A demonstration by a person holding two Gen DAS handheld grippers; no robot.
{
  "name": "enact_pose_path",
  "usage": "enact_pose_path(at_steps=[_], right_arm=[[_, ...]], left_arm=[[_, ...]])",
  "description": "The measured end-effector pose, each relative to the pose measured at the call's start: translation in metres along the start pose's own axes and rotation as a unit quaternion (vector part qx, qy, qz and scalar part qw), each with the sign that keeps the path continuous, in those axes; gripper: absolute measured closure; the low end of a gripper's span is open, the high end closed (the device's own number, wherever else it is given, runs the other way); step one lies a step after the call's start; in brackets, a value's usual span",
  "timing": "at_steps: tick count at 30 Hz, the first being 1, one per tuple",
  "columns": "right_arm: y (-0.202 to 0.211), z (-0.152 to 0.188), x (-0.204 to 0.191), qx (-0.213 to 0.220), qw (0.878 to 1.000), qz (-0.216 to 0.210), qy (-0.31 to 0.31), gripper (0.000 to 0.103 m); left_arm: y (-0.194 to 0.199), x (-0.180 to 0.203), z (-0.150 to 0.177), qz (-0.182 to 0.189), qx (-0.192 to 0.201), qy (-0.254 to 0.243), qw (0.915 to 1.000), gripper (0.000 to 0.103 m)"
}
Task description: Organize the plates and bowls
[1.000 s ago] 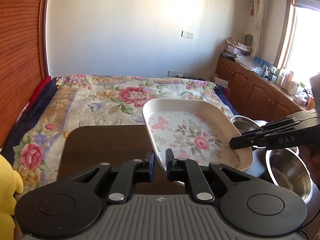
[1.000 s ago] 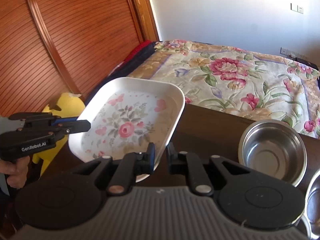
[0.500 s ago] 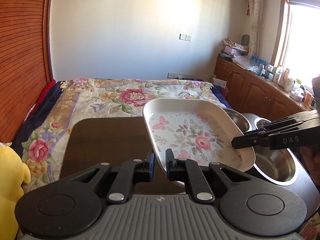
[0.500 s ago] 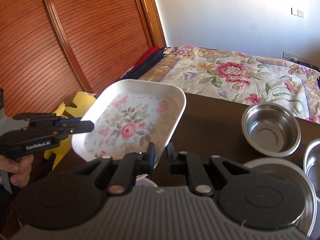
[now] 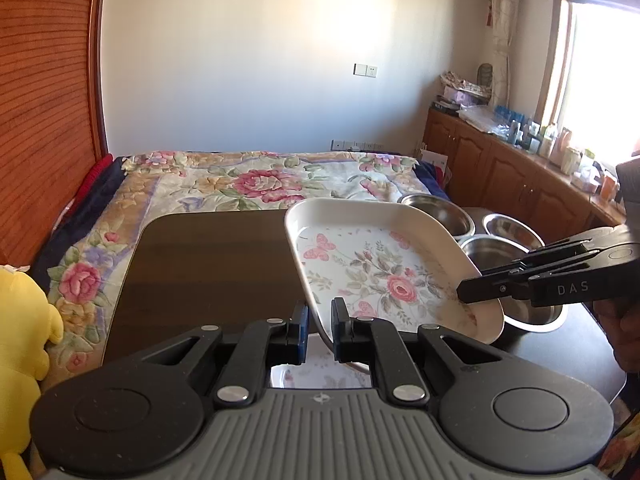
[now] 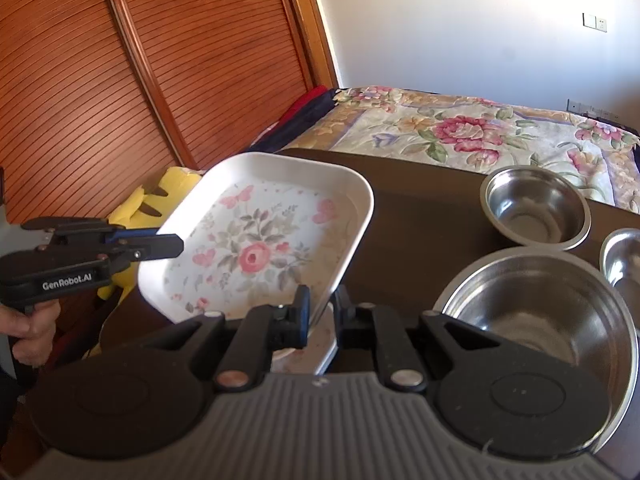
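Note:
A white rectangular plate with a floral print [image 5: 372,264] [image 6: 260,240] is held tilted above the dark table [image 5: 208,264]. My left gripper [image 5: 318,320] is shut on its near-left rim. My right gripper [image 6: 322,308] is shut on the opposite rim, and it also shows from the side [image 5: 464,292]. The left gripper is seen from the side too [image 6: 176,246]. A second floral plate [image 5: 320,376] shows under the held one. Three steel bowls stand to the right: a large bowl [image 6: 536,312], a small bowl [image 6: 536,212] and another bowl [image 6: 624,260] cut off by the frame edge.
A bed with a flowered cover [image 5: 240,184] lies beyond the table. A yellow plush toy [image 5: 24,340] sits at the table's left side by the slatted wooden doors [image 6: 120,80]. Wooden cabinets [image 5: 520,176] with clutter run under the window on the right.
Both grippers, still shut on the floral plate, have risen and drawn back toward the near side. More of the steel bowls has come into view.

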State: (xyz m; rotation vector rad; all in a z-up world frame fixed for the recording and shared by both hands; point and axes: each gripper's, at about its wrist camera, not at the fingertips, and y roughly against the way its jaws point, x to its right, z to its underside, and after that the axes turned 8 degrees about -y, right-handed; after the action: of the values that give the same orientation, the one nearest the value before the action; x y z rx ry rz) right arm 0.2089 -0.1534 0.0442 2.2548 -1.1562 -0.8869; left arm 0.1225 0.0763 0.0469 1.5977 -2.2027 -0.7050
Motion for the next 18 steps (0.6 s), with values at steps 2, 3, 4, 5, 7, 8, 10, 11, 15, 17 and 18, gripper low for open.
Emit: enact_pose_path(at_steps=[2, 3, 4, 5, 7, 8, 10, 11, 15, 17, 18], right_arm=[[0.003, 0.004, -0.002, 0.002, 1.000, -0.002, 0.005, 0.089], [0.004, 0.005, -0.003, 0.003, 1.000, -0.002, 0.007, 0.089], [0.005, 0.007, -0.004, 0.004, 1.000, -0.004, 0.009, 0.089], [0.006, 0.008, -0.004, 0.005, 1.000, -0.005, 0.011, 0.089], [0.007, 0.013, -0.007, 0.005, 1.000, -0.007, 0.014, 0.089], [0.007, 0.015, -0.008, 0.004, 1.000, -0.007, 0.017, 0.089], [0.007, 0.020, -0.011, 0.005, 1.000, -0.007, 0.022, 0.089], [0.006, 0.022, -0.011, 0.006, 1.000, -0.008, 0.022, 0.089], [0.001, 0.033, -0.012, 0.003, 1.000, -0.008, 0.018, 0.089], [-0.001, 0.037, -0.012, 0.000, 1.000, -0.008, 0.015, 0.089], [-0.002, 0.039, -0.013, -0.001, 1.000, -0.007, 0.014, 0.089]], left_arm=[[0.005, 0.002, 0.002, -0.001, 0.001, 0.000, 1.0000, 0.090], [0.007, 0.003, 0.004, -0.002, 0.002, 0.001, 1.0000, 0.090], [0.010, 0.004, 0.006, -0.003, 0.003, 0.001, 1.0000, 0.090], [0.011, 0.004, 0.007, -0.004, 0.002, 0.002, 1.0000, 0.090], [0.015, 0.007, 0.011, -0.009, -0.001, -0.001, 1.0000, 0.090], [0.016, 0.008, 0.013, -0.011, -0.002, -0.002, 0.9999, 0.090], [0.018, 0.008, 0.019, -0.011, -0.007, -0.001, 0.9999, 0.090], [0.018, 0.008, 0.022, -0.011, -0.009, 0.002, 0.9999, 0.090], [0.016, 0.008, 0.033, -0.012, -0.020, 0.009, 0.9997, 0.090], [0.015, 0.007, 0.038, -0.013, -0.026, 0.012, 0.9995, 0.090], [0.015, 0.006, 0.041, -0.011, -0.027, 0.015, 0.9995, 0.090]])
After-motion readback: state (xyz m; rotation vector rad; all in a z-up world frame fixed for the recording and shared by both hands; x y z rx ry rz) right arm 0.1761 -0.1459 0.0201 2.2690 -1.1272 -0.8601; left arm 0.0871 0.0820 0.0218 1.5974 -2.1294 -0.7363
